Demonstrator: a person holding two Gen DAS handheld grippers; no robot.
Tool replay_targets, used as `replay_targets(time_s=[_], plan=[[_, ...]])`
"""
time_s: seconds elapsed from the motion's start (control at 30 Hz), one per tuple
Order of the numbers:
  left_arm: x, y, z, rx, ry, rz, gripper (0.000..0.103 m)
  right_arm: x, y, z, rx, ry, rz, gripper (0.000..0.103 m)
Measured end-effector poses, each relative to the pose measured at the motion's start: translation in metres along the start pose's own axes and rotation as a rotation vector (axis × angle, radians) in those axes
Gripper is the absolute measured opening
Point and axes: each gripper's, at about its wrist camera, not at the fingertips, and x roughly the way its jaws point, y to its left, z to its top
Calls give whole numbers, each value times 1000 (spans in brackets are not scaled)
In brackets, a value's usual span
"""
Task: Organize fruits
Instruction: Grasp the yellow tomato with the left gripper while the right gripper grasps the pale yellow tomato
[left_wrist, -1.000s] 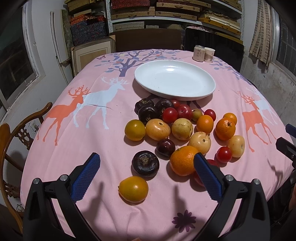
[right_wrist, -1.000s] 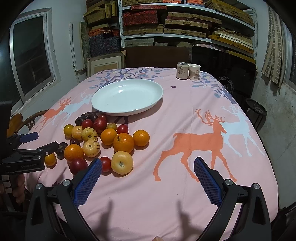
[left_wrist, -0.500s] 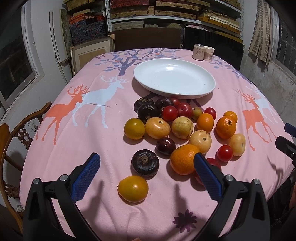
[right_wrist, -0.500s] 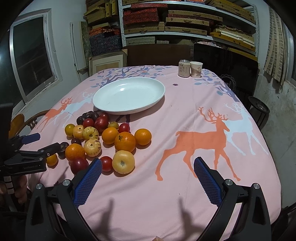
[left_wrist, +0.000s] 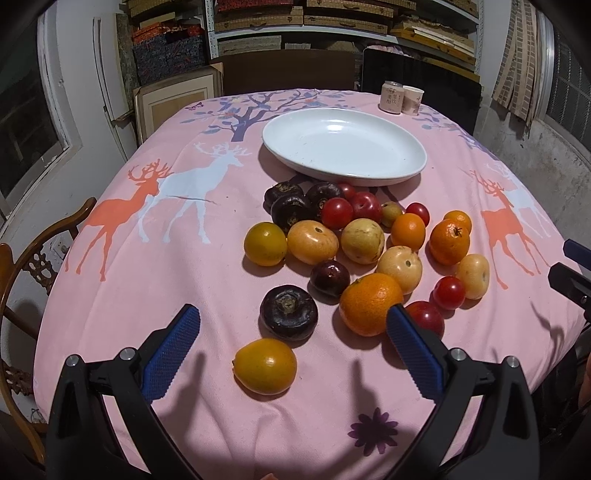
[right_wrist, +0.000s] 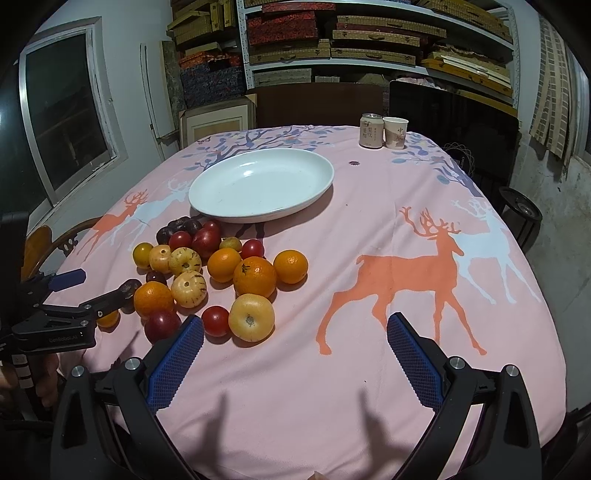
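Both grippers, left gripper (left_wrist: 291, 325) and right gripper (right_wrist: 295, 334), hung with jaws apart and empty over the fruit pile (left_wrist: 362, 240) lying on the table just before the empty plate (left_wrist: 343, 147), where a clumsy grab could send round fruit rolling.
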Motion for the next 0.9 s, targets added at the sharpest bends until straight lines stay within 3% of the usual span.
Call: replay_targets(time_s=[0.17,0.27,0.37,0.53,0.6,0.67,0.8,0.83,0.9], plan=[[2,3,-7,24,7,-30,99,1,1,0,-3,5,9,99],[8,4,-14,59,25,2,99,0,2,-1,-8,3,10,99],[15,12,-20,40,50,-43,99,0,2,-2,-11,5,15,99],[24,16,-22,84,46,36,99,1,1,-2,-9,10,15,99],[26,19,-25,98,57,30,91,0,1,-3,-11,6,13,99],[32,19,-27,114,88,34,66,1,0,-3,-8,7,14,99],[28,21,-30,116,72,-9,48,3,0,-3,-6,21,17,99],[26,20,-30,122,65,-12,39,2,0,-3,-8,21,16,99],[20,18,-33,136,36,-6,39,3,0,-3,-12,20,17,99]])
